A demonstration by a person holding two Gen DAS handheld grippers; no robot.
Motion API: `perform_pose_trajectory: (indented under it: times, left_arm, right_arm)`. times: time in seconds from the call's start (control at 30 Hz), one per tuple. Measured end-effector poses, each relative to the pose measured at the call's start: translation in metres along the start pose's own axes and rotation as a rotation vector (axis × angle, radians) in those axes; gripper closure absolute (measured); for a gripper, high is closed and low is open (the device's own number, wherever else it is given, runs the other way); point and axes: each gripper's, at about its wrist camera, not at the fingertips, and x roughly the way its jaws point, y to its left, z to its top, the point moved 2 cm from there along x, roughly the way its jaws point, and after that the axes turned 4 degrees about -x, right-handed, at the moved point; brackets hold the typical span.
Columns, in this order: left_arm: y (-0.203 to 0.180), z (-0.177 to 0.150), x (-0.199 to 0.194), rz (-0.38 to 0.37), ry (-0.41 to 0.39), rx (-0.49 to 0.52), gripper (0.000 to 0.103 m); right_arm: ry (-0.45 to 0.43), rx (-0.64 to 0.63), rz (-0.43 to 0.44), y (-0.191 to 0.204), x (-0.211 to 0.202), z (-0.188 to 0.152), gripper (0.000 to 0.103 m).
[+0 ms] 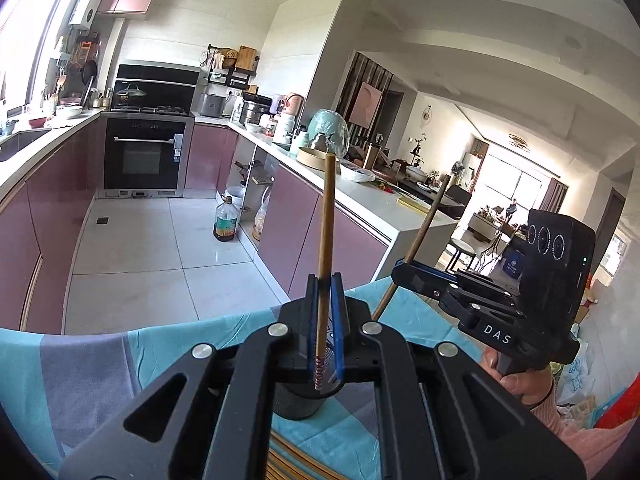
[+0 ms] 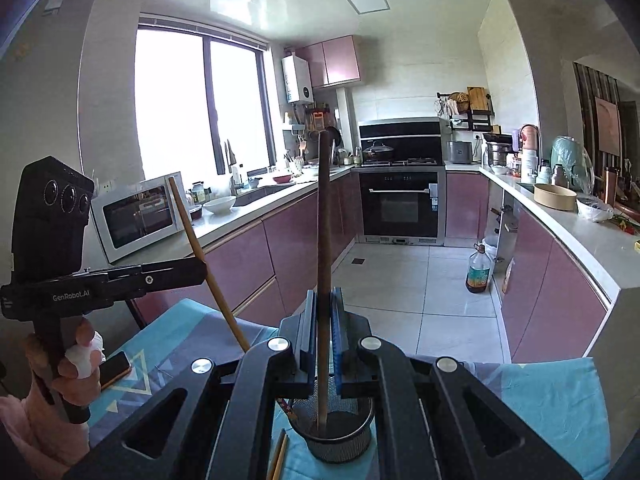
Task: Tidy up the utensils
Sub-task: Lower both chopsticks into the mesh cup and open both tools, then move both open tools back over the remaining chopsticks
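The left gripper (image 1: 325, 280) has its blue-padded jaws clamped narrow on a light bamboo chopstick (image 1: 326, 216), which stands almost upright between the pads; its upper end rises in front of the kitchen counter, and its lower end, banded with a reddish spiral pattern, hangs just above the dark mesh utensil holder (image 1: 298, 404). The right gripper (image 2: 325, 296) likewise has its jaws closed tight on a darker brown chopstick (image 2: 323, 216), also near upright, whose lower tip reaches down inside the rim of that same mesh holder (image 2: 336, 436), though whether it touches the bottom cannot be told. In the right wrist view, another chopstick (image 2: 289, 407) with a patterned end leans in the holder at its left side. The holder stands on a table covered by a turquoise and grey patterned cloth (image 1: 92, 368), near the table's far edge, which borders the tiled kitchen floor (image 1: 144, 240). More chopsticks (image 1: 296, 464) lie flat on the cloth on the near side of the holder. Each gripper is carried by a hand: the right hand (image 1: 520, 380) in a pink sleeve grips its handle, and the left hand (image 2: 76, 364) does the same, with a white wrap on one finger. A dark phone (image 2: 116, 368) lies on the cloth just beside the left hand.
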Motion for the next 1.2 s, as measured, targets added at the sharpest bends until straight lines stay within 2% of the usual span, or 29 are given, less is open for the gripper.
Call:
perform_pose_trajectory:
  times: [0.17, 0.47, 0.6, 0.8, 0.83, 0.9, 0.97, 1.07, 1.2]
  left_arm:
    - [0.004, -0.005, 0.029, 0.039, 0.069, 0.02, 0.096]
    - [0.025, -0.046, 0.083, 0.064, 0.246, 0.034, 0.096]
    - [0.035, -0.053, 0.099, 0.08, 0.264, 0.03, 0.096]
    - [0.042, -0.049, 0.125, 0.12, 0.272, 0.023, 0.096]
    - [0.044, -0.048, 0.127, 0.125, 0.272, 0.017, 0.096]
    - [0.047, -0.05, 0.128, 0.135, 0.267, 0.01, 0.095]
    - [0.048, -0.054, 0.125, 0.143, 0.259, 0.002, 0.081]
    - [0.05, -0.06, 0.113, 0.166, 0.228, 0.004, 0.069]
    - [0.052, -0.067, 0.084, 0.206, 0.159, 0.017, 0.057]
  right_arm:
    - [0.046, 0.004, -0.007, -0.003, 0.023, -0.007, 0.098]
    - [0.263, 0.016, 0.016, -0.008, 0.076, -0.045, 0.098]
    - [0.312, 0.027, 0.012, -0.013, 0.089, -0.051, 0.097]
    - [0.32, 0.053, -0.004, -0.015, 0.101, -0.05, 0.096]
    - [0.318, 0.062, -0.01, -0.016, 0.103, -0.049, 0.094]
    - [0.311, 0.092, -0.006, -0.02, 0.104, -0.051, 0.076]
    - [0.294, 0.094, -0.019, -0.021, 0.102, -0.05, 0.07]
    - [0.27, 0.098, -0.029, -0.021, 0.094, -0.051, 0.067]
    - [0.22, 0.075, -0.041, -0.015, 0.075, -0.049, 0.058]
